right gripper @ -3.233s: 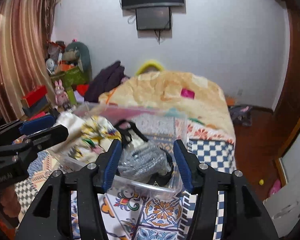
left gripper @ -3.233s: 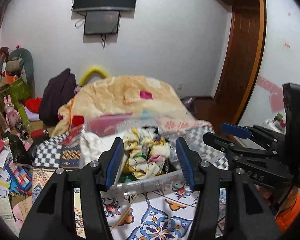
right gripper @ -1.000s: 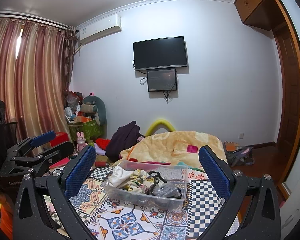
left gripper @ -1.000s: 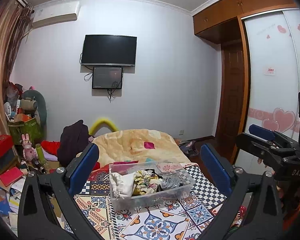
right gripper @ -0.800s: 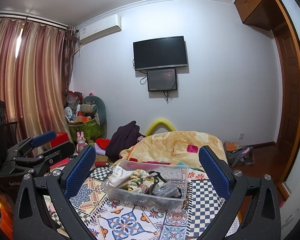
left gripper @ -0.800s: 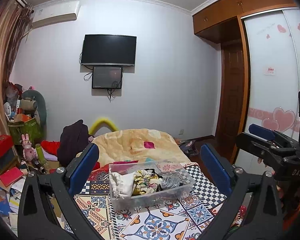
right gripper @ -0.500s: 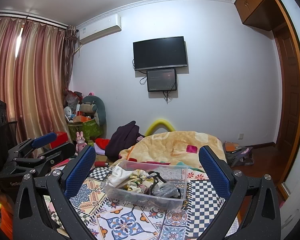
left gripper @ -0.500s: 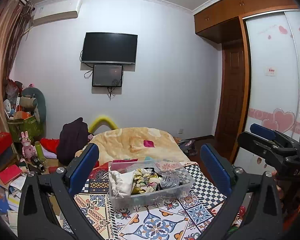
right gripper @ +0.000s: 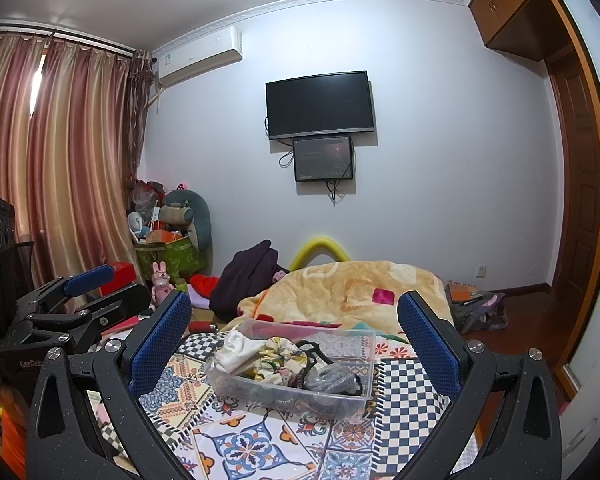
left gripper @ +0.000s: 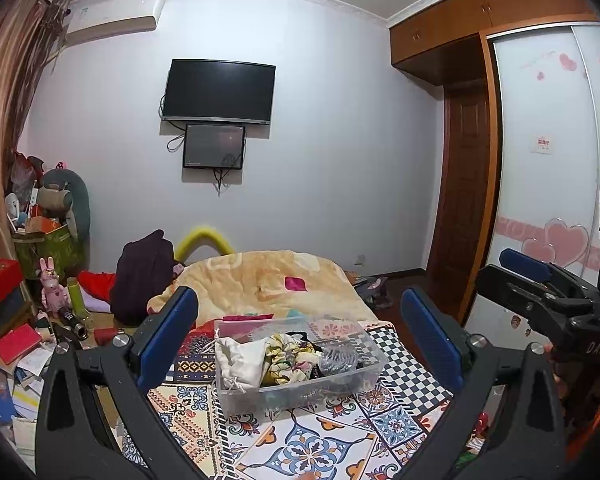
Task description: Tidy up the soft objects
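Note:
A clear plastic bin (left gripper: 370,374) (right gripper: 364,338) stands on the patterned bed cover. In it lie a white cloth pouch (left gripper: 238,360) (right gripper: 234,350), a floral fabric bundle (left gripper: 286,360) (right gripper: 274,354) and a grey mesh item (left gripper: 338,357) (right gripper: 332,380). My left gripper (left gripper: 300,330) is wide open and empty, held back from the bin. My right gripper (right gripper: 294,330) is wide open and empty too, also back from the bin. The right gripper shows at the right of the left wrist view (left gripper: 540,292); the left gripper shows at the left of the right wrist view (right gripper: 84,300).
A beige blanket (left gripper: 260,280) (right gripper: 352,288) covers the bed behind the bin. A dark garment (left gripper: 140,276) and cluttered boxes and toys (left gripper: 48,248) stand at the left. A wardrobe (left gripper: 548,200) and a door (left gripper: 460,200) are at the right.
Over three seconds both grippers opened wide and drew far back from the bin. In the last second the views barely shifted.

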The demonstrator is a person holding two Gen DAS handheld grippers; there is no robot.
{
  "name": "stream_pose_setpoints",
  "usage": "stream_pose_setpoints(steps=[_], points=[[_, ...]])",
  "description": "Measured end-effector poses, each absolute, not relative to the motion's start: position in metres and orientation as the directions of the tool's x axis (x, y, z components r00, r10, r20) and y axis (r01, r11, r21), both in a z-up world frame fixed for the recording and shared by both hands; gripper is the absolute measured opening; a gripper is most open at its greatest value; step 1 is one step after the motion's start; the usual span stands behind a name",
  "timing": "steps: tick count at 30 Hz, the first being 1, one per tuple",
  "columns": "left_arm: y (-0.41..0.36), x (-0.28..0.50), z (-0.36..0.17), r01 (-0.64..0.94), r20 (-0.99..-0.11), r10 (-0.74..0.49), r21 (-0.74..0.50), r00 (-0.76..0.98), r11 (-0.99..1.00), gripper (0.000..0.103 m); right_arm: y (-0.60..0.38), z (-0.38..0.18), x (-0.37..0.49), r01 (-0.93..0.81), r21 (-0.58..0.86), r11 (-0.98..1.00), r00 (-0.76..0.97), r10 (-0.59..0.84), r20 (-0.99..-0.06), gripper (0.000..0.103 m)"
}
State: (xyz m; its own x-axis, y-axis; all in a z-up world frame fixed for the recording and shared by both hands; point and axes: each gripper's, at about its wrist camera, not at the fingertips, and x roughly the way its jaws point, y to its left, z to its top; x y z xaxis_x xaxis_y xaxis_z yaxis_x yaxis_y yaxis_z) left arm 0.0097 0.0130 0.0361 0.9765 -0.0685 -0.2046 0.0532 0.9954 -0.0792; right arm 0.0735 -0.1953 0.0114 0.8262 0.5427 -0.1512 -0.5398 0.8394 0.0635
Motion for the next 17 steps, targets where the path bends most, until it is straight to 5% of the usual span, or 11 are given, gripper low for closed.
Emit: stream_pose_setpoints(steps=[17], points=[[0.0089, 0.0083, 0.0368, 0.061, -0.202, -0.073, -0.064, 0.977, 0.996, 0.103, -0.1953, 0.0047, 0.0746, -0.536, 0.050, 0.843, 0.828, 0.536, -0.163, 0.103]])
